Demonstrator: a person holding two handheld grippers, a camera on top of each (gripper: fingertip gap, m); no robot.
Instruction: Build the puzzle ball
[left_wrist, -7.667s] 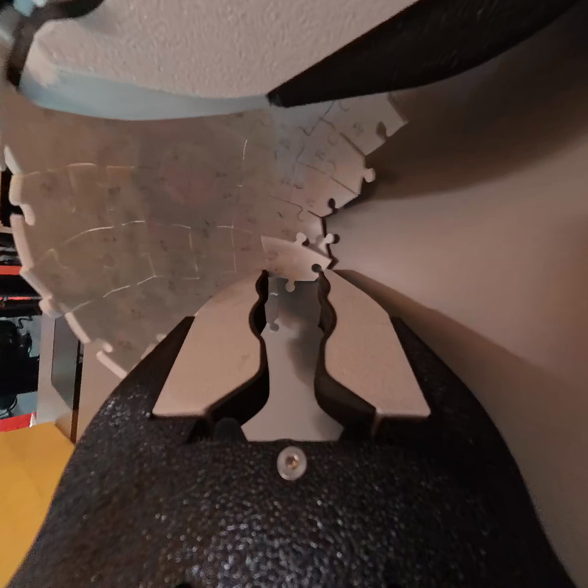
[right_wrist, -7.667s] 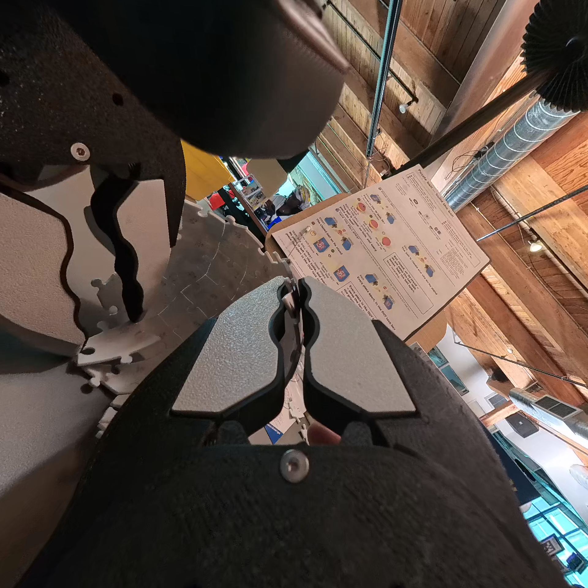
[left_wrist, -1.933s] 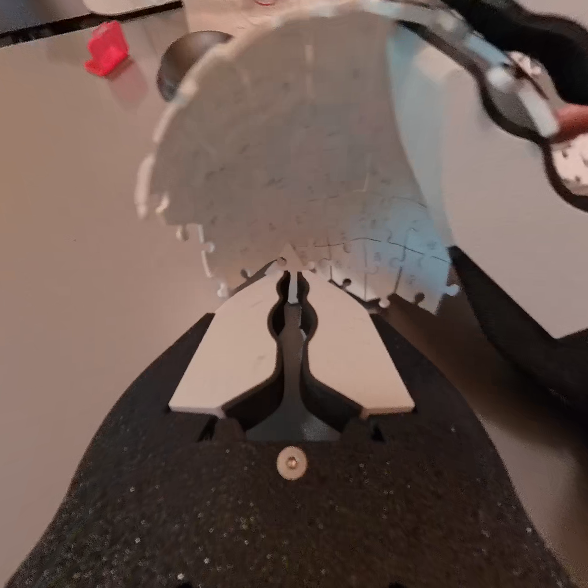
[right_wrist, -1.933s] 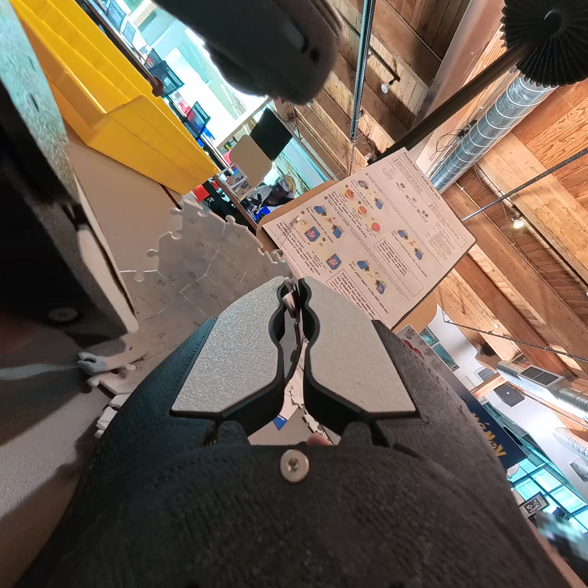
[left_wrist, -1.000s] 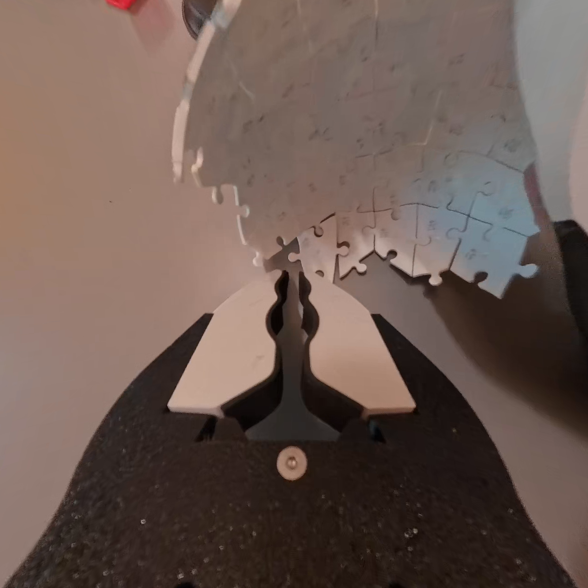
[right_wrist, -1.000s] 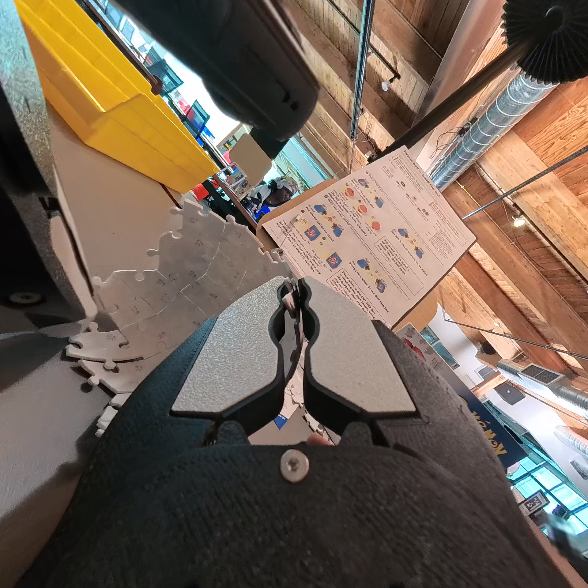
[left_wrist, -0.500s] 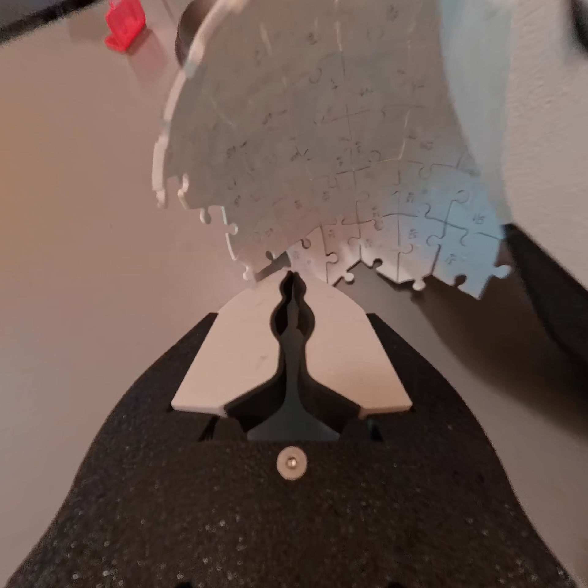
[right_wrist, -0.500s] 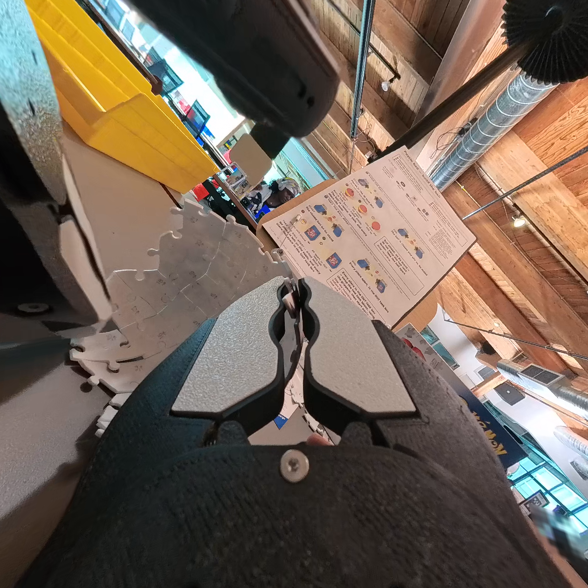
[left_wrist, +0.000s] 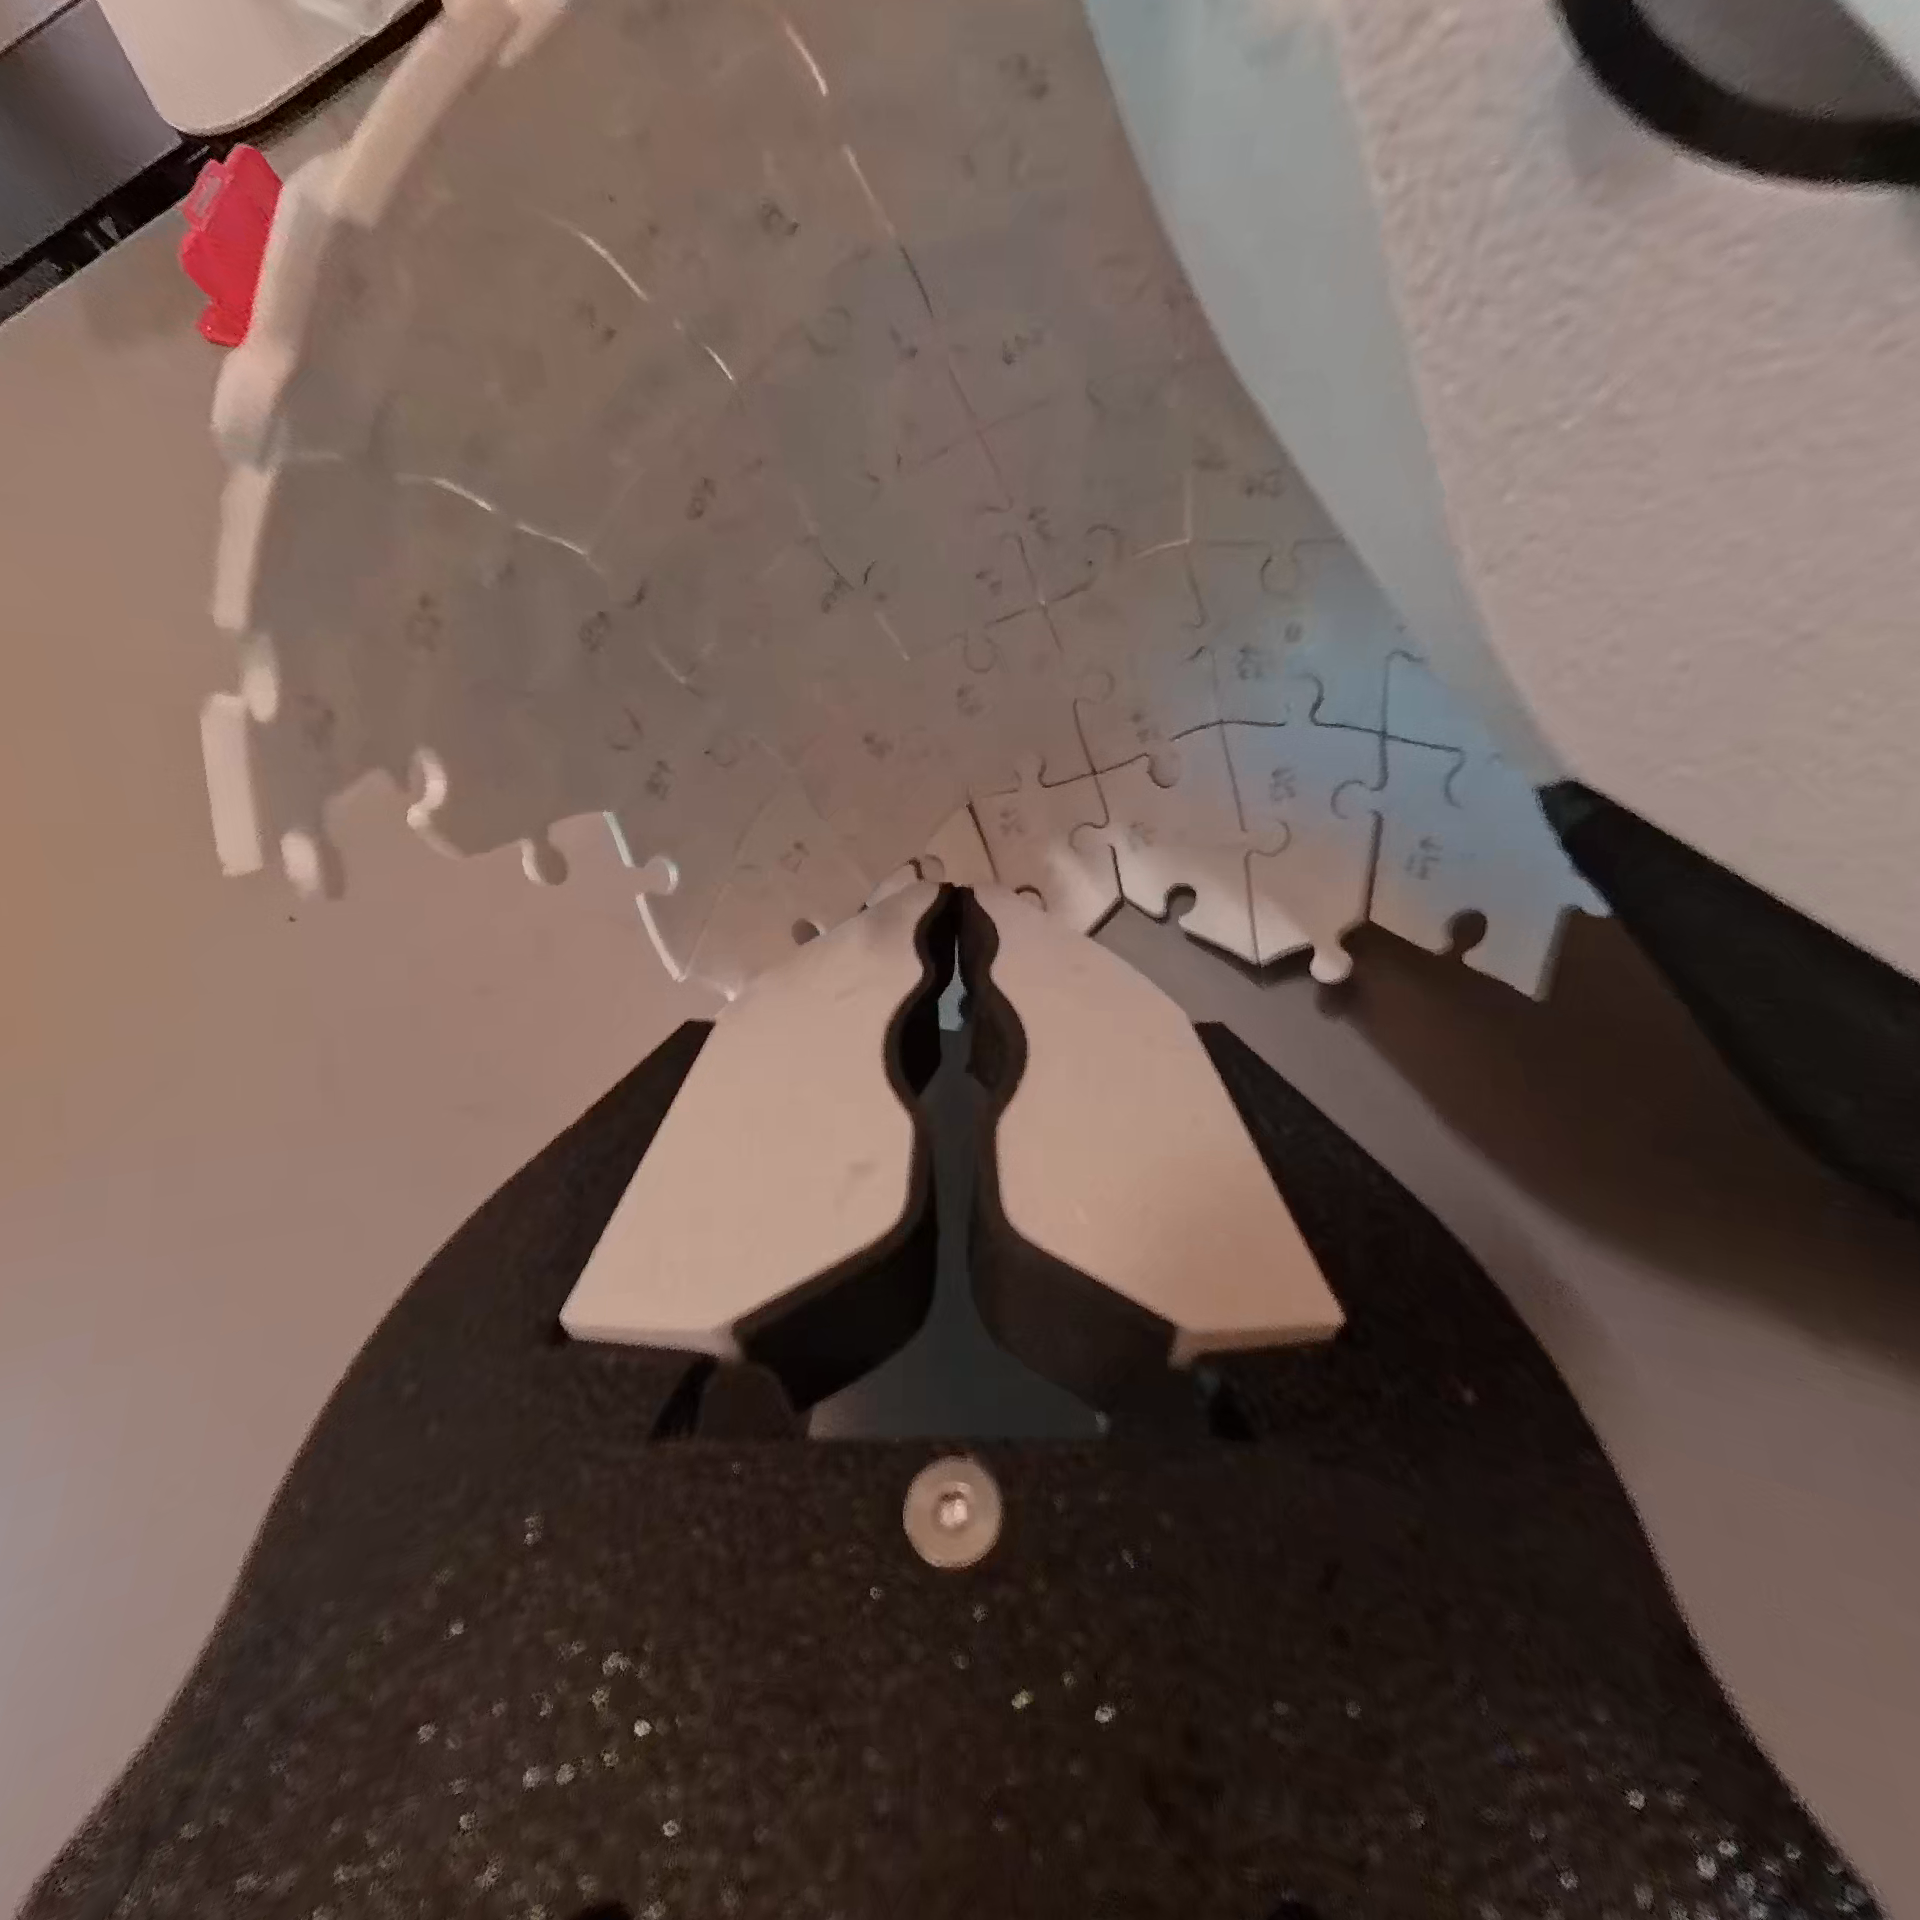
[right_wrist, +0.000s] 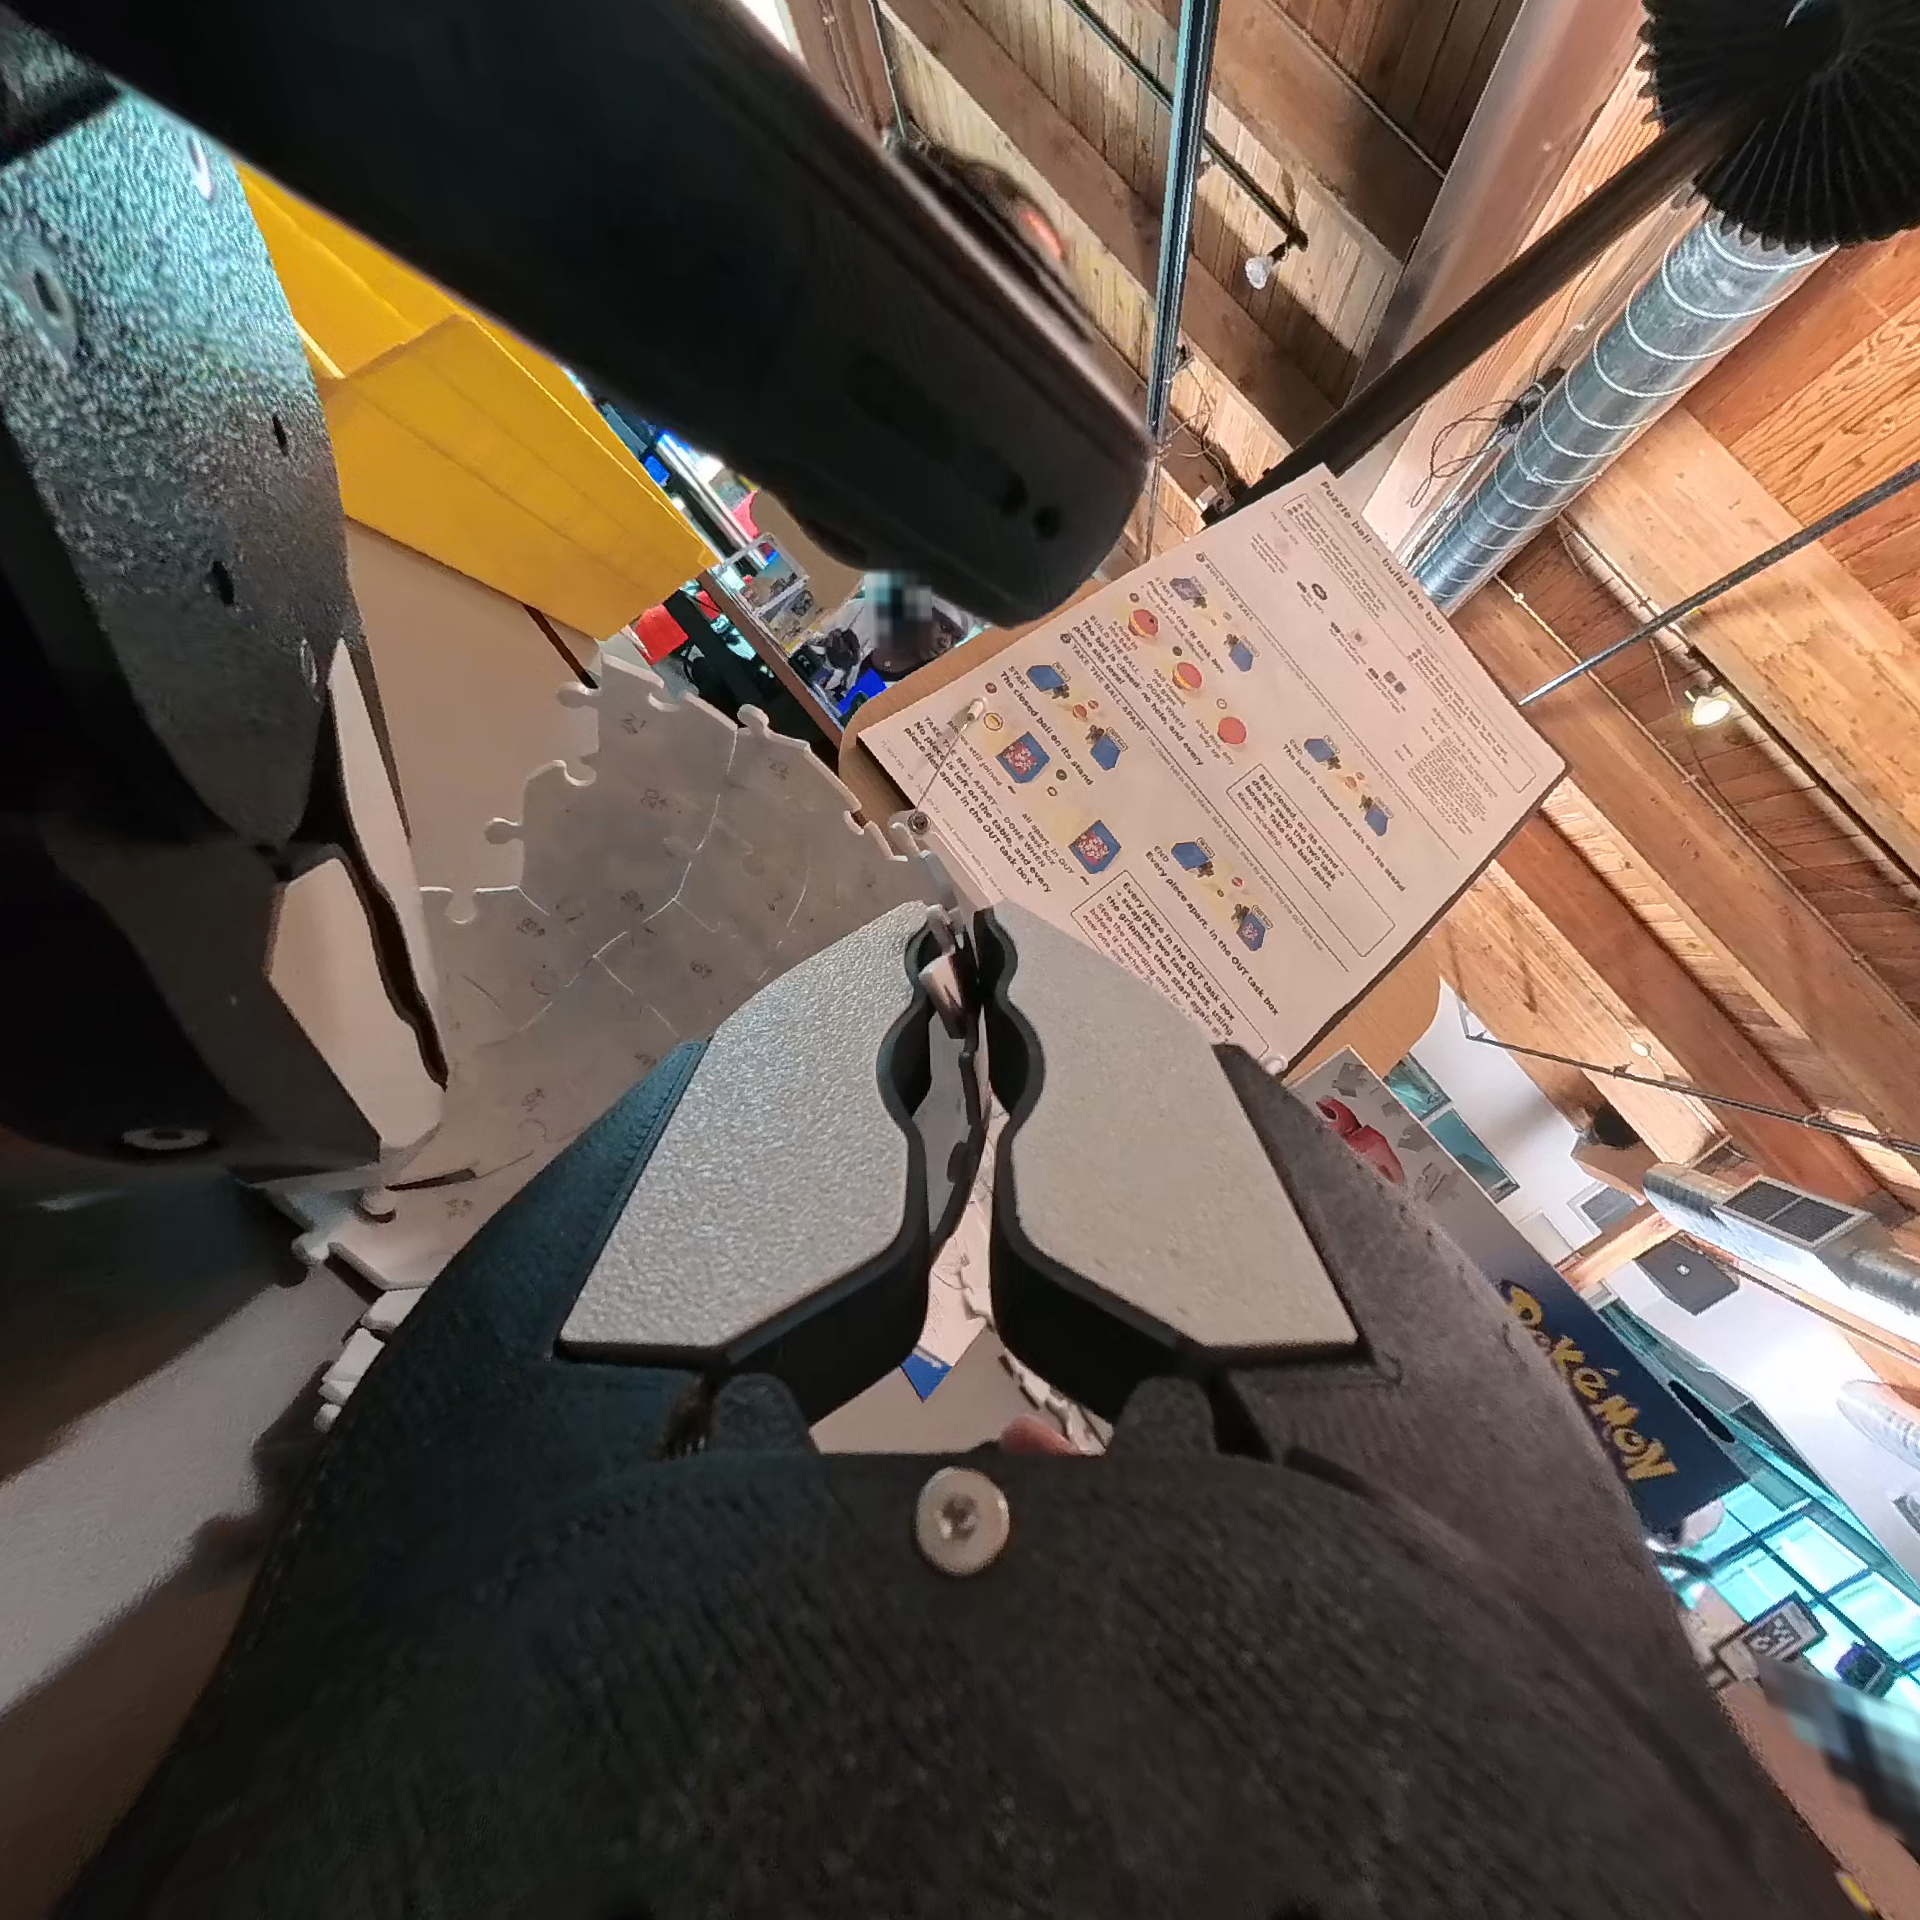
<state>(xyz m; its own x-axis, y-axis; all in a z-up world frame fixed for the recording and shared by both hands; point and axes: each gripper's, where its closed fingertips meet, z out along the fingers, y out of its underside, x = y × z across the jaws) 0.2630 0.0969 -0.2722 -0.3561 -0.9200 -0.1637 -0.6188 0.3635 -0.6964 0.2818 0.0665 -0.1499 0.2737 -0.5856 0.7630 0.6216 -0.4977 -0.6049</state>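
Two grippers meet on one curved shell of joined white puzzle pieces (left_wrist: 790, 499), the part-built puzzle ball. The left gripper (left_wrist: 954, 920) has its jaws nearly closed at the shell's lower toothed rim; whether they actually pinch a piece there is hard to say, since the tips hide the contact. The right gripper (right_wrist: 961, 935) has its jaws pressed together on the shell's thin edge, seen end-on. In the left wrist view the shell fans up and leftward from the jaws, its concave inside facing the camera and its knobbed rim free on the left and bottom, with bare desk (left_wrist: 125, 1039) beyond. To the right, the other gripper's pale body crowds close against the shell and cuts off its upper right part. A small red object (left_wrist: 229, 260) lies on the desk behind, partly hidden. In the right wrist view an instruction sheet (right_wrist: 1195, 769) and a yellow bin (right_wrist: 488, 457) stand beyond.
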